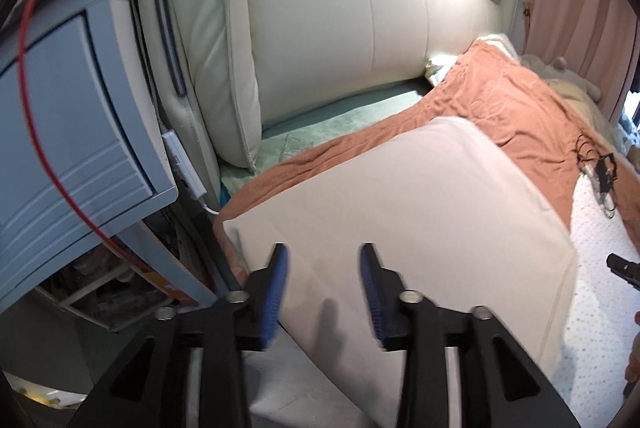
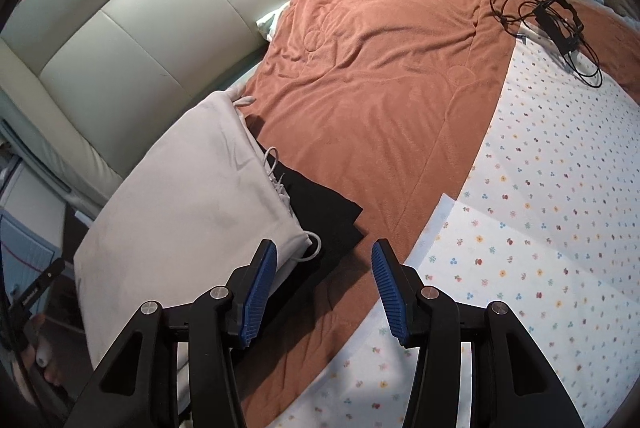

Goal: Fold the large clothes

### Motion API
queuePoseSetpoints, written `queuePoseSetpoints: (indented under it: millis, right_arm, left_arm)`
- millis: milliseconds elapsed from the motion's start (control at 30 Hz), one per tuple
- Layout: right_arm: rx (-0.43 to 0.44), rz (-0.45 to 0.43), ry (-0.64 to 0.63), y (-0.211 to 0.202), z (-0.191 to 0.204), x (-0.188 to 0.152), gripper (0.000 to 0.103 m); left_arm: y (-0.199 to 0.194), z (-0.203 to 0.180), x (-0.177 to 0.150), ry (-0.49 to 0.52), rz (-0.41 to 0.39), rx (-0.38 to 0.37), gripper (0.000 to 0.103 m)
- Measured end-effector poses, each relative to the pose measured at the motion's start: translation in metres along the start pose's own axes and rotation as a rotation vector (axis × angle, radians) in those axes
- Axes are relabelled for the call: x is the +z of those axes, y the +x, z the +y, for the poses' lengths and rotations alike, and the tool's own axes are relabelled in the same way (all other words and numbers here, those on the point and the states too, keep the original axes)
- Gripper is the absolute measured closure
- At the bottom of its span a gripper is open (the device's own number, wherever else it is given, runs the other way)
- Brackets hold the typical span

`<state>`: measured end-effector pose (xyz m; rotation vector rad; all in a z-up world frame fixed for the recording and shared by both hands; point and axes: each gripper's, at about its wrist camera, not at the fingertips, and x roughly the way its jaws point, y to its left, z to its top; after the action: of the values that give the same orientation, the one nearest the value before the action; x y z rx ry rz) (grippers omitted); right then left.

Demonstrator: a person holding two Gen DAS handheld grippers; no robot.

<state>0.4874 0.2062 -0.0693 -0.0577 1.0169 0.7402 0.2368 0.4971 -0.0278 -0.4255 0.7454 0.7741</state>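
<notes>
Both grippers, left (image 1: 324, 292) and right (image 2: 322, 286), hang half open and empty. Folded white garment (image 2: 192, 196) at lower left risks slipping off the bed (image 2: 540, 188) edge.

Garment (image 2: 192, 204) folded, lower left of right view, on blanket (image 2: 380, 88); dark cloth (image 2: 324, 216) under its right edge, cords (image 2: 310, 248) at that edge. Headboard (image 2: 160, 40) upper left, behind blanket. Sheet (image 2: 540, 228) right and lower right, beside blanket. Cable bundle (image 2: 560, 24) upper right, across blanket and sheet. In left view: garment (image 1: 400, 208) centre, drawer unit (image 1: 72, 108) far left, headboard (image 1: 340, 8) top centre, curtain (image 1: 580, 8) upper right.
</notes>
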Motion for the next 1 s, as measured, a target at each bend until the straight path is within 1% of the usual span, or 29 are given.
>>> queuePoseSetpoints:
  millis: [33,67,100,133,167,200,267,367,500,567,633,767,1000]
  right_arm:
    - [0.002,-0.001,-0.006,-0.009,0.0,-0.001,0.051]
    - [0.003,-0.004,-0.007,-0.018,0.0,-0.001,0.043]
    - [0.006,-0.015,-0.004,-0.029,-0.001,-0.002,0.033]
    - [0.009,-0.031,-0.002,-0.041,-0.003,-0.003,0.028]
    - [0.008,-0.048,-0.004,-0.052,-0.004,-0.003,0.018]
    - [0.005,-0.061,-0.012,-0.064,-0.004,-0.004,0.011]
    - [-0.012,-0.078,-0.034,-0.087,-0.006,-0.006,0.005]
    - [-0.016,-0.089,-0.06,-0.116,-0.01,-0.012,0.004]
    - [-0.001,-0.106,-0.074,-0.155,-0.018,-0.024,0.003]
    - [-0.014,-0.118,-0.087,-0.174,-0.022,-0.032,0.0]
    - [-0.024,-0.127,-0.094,-0.19,-0.026,-0.039,0.0]
    - [-0.03,-0.153,-0.079,-0.222,-0.036,-0.058,0.0]
    - [-0.096,-0.198,-0.061,-0.268,-0.055,-0.097,0.0]
  left_arm:
    - [-0.009,-0.004,-0.001,0.0,-0.012,-0.011,0.039]
    - [-0.016,-0.008,-0.002,0.004,-0.025,-0.018,0.027]
    - [-0.026,-0.014,-0.003,0.013,-0.04,-0.024,0.02]
    - [-0.035,-0.019,-0.004,0.023,-0.053,-0.031,0.018]
    - [-0.043,-0.024,-0.005,0.029,-0.063,-0.038,0.016]
    - [-0.052,-0.029,-0.006,0.033,-0.07,-0.046,0.015]
    - [-0.067,-0.04,-0.008,0.039,-0.084,-0.066,0.012]
    - [-0.091,-0.056,-0.015,0.068,-0.116,-0.091,0.01]
    - [-0.121,-0.076,-0.027,0.091,-0.15,-0.125,0.004]
    - [-0.136,-0.084,-0.034,0.098,-0.161,-0.142,0.003]
    - [-0.149,-0.092,-0.041,0.107,-0.174,-0.16,0.0]
    - [-0.175,-0.105,-0.056,0.129,-0.197,-0.188,0.0]
    - [-0.219,-0.121,-0.084,0.156,-0.233,-0.253,0.0]
